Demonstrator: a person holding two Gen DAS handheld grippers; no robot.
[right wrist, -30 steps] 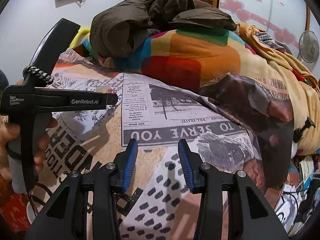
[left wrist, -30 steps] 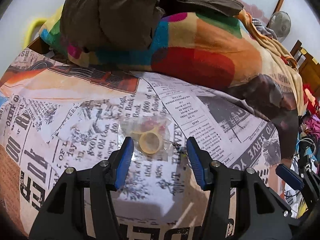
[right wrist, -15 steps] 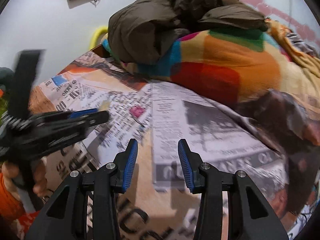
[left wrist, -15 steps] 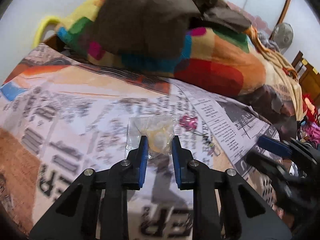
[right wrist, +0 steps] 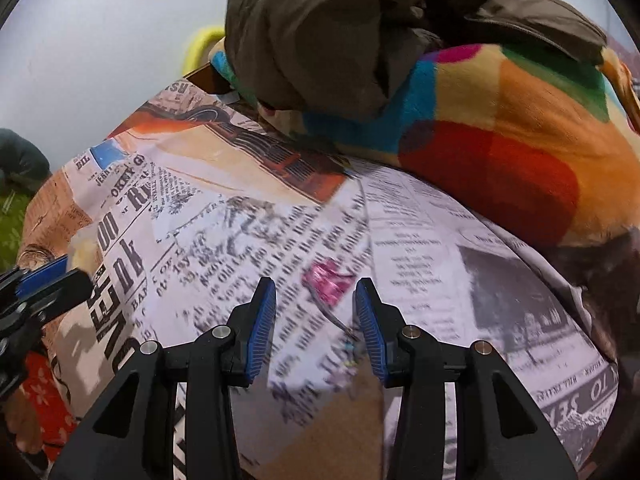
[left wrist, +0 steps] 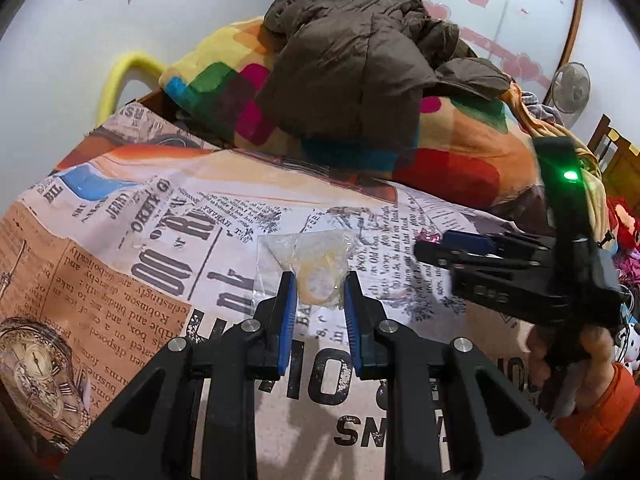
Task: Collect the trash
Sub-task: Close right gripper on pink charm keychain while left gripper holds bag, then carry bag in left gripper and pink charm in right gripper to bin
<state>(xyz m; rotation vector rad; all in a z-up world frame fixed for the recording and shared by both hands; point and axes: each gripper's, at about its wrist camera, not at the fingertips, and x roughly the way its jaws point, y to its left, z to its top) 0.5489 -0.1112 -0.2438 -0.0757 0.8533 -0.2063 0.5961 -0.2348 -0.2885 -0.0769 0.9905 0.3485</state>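
Newsprint-patterned bedsheet [left wrist: 168, 264] filled both views. My left tongs [left wrist: 320, 294] were pinched on the clear plastic packet [left wrist: 308, 264] at centre; right tongs [right wrist: 316, 306] stood part-open, straddling the pink wrapper [right wrist: 326, 282]. I judged a straight descent before closing best.

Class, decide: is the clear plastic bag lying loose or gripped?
Gripped: the left gripper has its fingers closed on the clear plastic bag.

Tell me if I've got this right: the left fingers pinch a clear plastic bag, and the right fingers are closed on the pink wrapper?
Not quite. The right gripper is open: in the right wrist view the pink wrapper lies on the bedsheet between the spread fingers, untouched. The left gripper does pinch the clear bag.
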